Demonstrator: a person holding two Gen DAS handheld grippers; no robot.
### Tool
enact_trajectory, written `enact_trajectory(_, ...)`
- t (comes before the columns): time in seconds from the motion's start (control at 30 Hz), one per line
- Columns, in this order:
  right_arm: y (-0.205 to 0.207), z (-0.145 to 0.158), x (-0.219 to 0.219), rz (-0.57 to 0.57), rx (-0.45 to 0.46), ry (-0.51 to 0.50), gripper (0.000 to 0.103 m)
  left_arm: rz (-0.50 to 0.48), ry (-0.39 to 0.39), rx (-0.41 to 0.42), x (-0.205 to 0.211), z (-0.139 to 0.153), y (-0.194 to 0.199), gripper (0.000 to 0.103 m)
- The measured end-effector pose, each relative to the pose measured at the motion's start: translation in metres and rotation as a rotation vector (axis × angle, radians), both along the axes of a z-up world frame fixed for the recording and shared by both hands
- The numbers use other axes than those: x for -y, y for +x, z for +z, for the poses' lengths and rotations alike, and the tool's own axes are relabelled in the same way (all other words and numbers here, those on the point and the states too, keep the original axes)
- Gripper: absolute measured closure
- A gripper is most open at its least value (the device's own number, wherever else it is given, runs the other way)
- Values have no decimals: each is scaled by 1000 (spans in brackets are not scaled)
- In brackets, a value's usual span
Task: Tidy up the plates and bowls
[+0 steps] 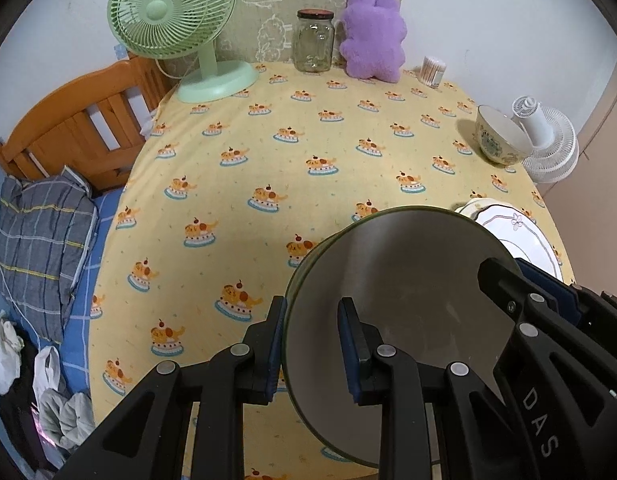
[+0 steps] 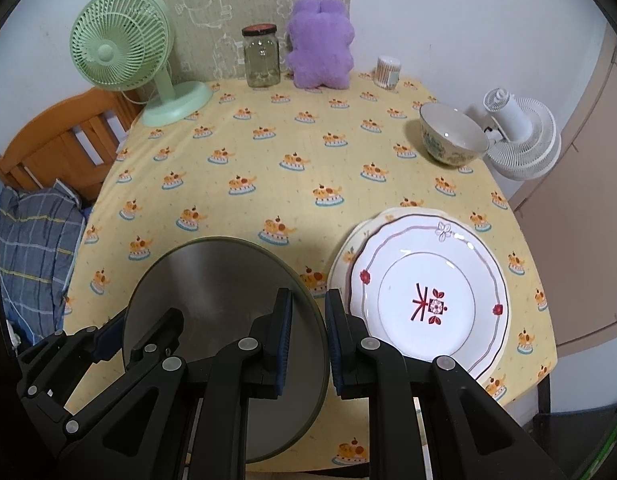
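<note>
Both grippers hold one grey bowl with a green rim [image 1: 408, 288] above the table's near edge; it also shows in the right wrist view [image 2: 212, 292]. My left gripper [image 1: 312, 344] straddles its left rim, one finger outside, one inside. My right gripper [image 2: 308, 340] straddles its right rim the same way. The right gripper's fingers [image 1: 508, 292] show over the bowl's far side in the left wrist view. A white patterned plate [image 2: 428, 300] lies stacked on a cream plate [image 2: 348, 256] at the right. A cream patterned bowl [image 2: 452, 136] stands at the far right.
On the yellow tablecloth [image 2: 268, 160] at the back stand a green fan [image 2: 124, 48], a glass jar [image 2: 261, 56], a purple plush [image 2: 320, 44] and a cotton-swab pot [image 2: 387, 72]. A white fan [image 2: 520, 136] is off the right edge. A wooden bed [image 1: 80, 128] is at the left.
</note>
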State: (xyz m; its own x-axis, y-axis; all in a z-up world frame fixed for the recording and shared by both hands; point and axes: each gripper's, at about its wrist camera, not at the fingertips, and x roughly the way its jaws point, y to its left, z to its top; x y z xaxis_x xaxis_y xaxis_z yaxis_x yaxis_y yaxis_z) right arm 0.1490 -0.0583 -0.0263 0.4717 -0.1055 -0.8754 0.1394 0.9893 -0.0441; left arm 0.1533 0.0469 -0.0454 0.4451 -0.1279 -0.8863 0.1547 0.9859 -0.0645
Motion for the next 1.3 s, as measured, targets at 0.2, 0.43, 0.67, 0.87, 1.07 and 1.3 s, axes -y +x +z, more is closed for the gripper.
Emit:
enact_trajectory(0.2, 7, -7, 0, 7, -17, 12, 83, 13, 14, -14, 1, -6, 6, 79)
enact_trajectory(0.43, 18, -19, 2, 12, -47, 32, 83, 24, 32, -45, 1, -17, 15, 79)
enact_trajectory(0.67, 26, -34, 5, 12, -84, 44, 83, 28, 49, -80, 3, -31, 22, 79)
enact_trajectory(0.87, 29, -39, 4, 5, -90, 45, 83, 18, 38, -79, 2, -35, 26, 79)
enact_trajectory(1.07, 30, -37, 3, -8, -85, 58, 76, -23, 1, -51, -1, -26, 23, 51)
enact_trajectory(1.3, 16, -9, -11, -16, 36, 22, 32, -62, -14, -24, -11, -9, 20, 23)
